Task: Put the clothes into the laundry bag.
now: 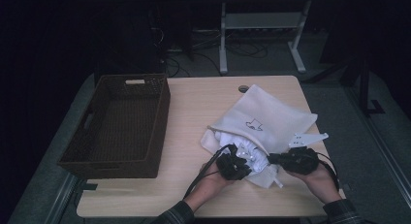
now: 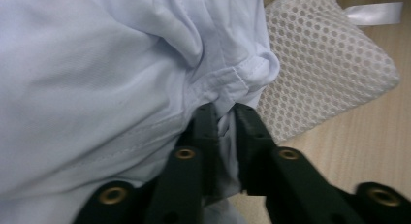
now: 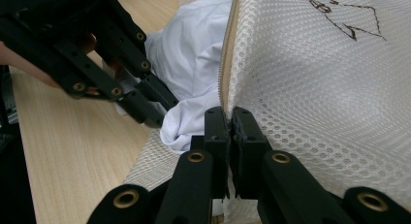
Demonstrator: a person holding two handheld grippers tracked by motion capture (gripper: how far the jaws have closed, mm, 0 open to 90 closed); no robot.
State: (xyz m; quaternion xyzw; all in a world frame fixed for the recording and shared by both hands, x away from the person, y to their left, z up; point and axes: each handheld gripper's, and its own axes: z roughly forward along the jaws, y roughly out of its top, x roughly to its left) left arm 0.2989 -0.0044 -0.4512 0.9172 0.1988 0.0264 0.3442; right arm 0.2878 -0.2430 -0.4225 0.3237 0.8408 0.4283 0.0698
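Note:
A cream mesh laundry bag (image 1: 271,117) with a small black drawing lies on the wooden table (image 1: 194,103), its mouth toward me. White clothing (image 1: 247,151) bulges out of that mouth. My left gripper (image 1: 236,165) is shut on a fold of the white clothing (image 2: 121,64), its jaws pinching the cloth between them in the left gripper view (image 2: 224,118). My right gripper (image 1: 280,159) is shut on the zippered edge of the mesh bag (image 3: 315,88), with the mesh caught between its jaws (image 3: 229,118). In the right gripper view the left gripper (image 3: 155,105) bites the clothing (image 3: 194,59) just beside.
A dark woven basket (image 1: 121,127) stands on the left half of the table. A white ribbon tag (image 1: 310,136) lies by the bag's right corner. Beyond the table's far edge stand white desk legs (image 1: 223,40) and floor cables.

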